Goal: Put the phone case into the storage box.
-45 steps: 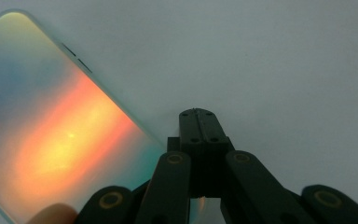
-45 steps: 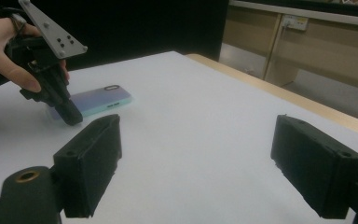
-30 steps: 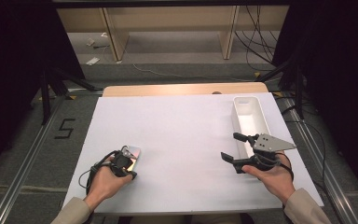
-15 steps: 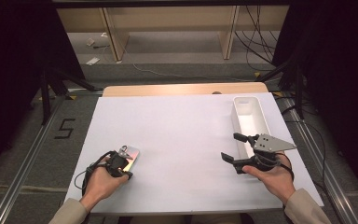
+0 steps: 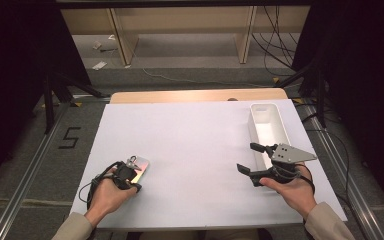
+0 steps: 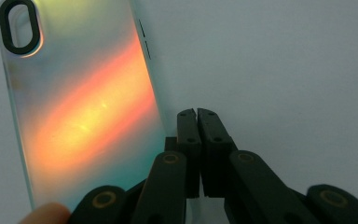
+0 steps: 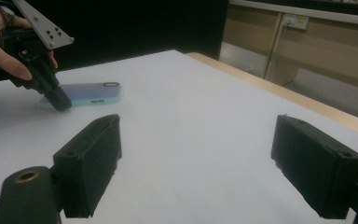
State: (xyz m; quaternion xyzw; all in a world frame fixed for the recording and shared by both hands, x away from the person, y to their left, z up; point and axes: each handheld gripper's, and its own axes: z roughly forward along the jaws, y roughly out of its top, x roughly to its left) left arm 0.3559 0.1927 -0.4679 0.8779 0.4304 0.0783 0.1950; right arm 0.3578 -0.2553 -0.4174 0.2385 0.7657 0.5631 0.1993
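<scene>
Left gripper view: the phone case (image 6: 81, 112) is being seen flat on the white table (image 5: 195, 150), just beside the left gripper (image 6: 196, 113), whose nearly closed, empty jaws have just been parting slightly, suggesting a pickup. Well apart from the case, the right gripper (image 7: 196, 158) is being held wide open, near the white bin (image 5: 267, 125).

phone case (image 6: 81, 112): iridescent, orange-yellow band fading to green and pale blue, black camera ring | left gripper (image 6: 196, 114): black jaws, brass-coloured pivots | right gripper (image 5: 252, 159): black, grey plate | tray (image 5: 266, 125): white | table (image 5: 195, 135): white top, light wood edge
</scene>
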